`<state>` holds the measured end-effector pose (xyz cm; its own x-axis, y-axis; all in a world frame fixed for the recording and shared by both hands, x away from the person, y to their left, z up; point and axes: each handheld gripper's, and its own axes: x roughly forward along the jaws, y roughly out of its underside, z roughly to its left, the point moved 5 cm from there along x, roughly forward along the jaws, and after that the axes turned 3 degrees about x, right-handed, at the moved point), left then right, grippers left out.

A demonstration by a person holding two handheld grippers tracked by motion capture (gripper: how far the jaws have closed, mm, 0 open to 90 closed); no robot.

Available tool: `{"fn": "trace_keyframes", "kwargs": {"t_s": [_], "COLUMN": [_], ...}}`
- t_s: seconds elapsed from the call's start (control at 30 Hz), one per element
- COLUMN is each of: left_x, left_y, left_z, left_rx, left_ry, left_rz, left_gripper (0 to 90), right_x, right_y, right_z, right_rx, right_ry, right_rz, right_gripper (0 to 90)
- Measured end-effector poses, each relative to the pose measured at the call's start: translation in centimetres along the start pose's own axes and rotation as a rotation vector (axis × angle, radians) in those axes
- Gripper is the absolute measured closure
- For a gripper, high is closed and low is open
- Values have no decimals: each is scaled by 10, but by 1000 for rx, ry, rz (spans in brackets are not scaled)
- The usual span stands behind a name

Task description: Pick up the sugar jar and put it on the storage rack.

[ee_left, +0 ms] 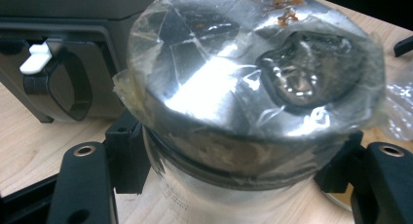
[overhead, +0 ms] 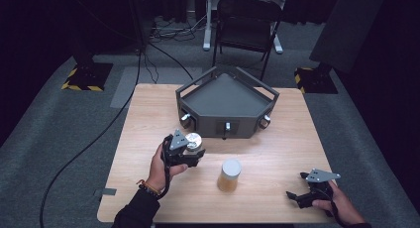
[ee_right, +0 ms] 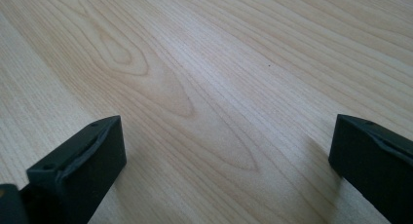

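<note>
A glass jar [overhead: 193, 140] with a shiny metal lid wrapped in clear film is clamped between the jaws of my left gripper [overhead: 193, 152], left of the table's middle. In the left gripper view the jar [ee_left: 253, 83] stands close up, and the left gripper [ee_left: 234, 160] has its black pads pressed on the glass just below the lid. A second jar [overhead: 230, 175] with a pale lid and amber contents stands upright on the table in front. My right gripper [overhead: 296, 185] rests near the front right corner. In its own view the right gripper [ee_right: 226, 151] is open over bare wood.
A dark grey angular tray-box [overhead: 225, 96] with knobs and a white latch [ee_left: 34, 56] sits at the back middle of the wooden table [overhead: 277, 153]. Beyond the table stand a black chair [overhead: 245, 22] and stand bases with cables on the grey carpet.
</note>
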<state>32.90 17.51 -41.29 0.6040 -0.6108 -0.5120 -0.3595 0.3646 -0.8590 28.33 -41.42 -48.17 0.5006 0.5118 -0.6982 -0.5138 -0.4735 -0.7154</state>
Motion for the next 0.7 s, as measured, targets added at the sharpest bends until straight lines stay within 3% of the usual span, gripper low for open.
{"fn": "trace_keyframes", "kwargs": {"t_s": [0.47, 0.7], "left_x": [5, 2], "left_y": [-22, -41], "left_z": [4, 5], "left_rx": [-3, 3], "left_ry": [-21, -28], "left_rz": [-31, -61], "left_gripper": [304, 305], "right_x": [0, 0], "right_y": [0, 0], "right_z": [0, 1], "right_rx": [2, 2], "right_ry": [2, 3], "right_rz": [0, 0], "right_gripper": [0, 0]}}
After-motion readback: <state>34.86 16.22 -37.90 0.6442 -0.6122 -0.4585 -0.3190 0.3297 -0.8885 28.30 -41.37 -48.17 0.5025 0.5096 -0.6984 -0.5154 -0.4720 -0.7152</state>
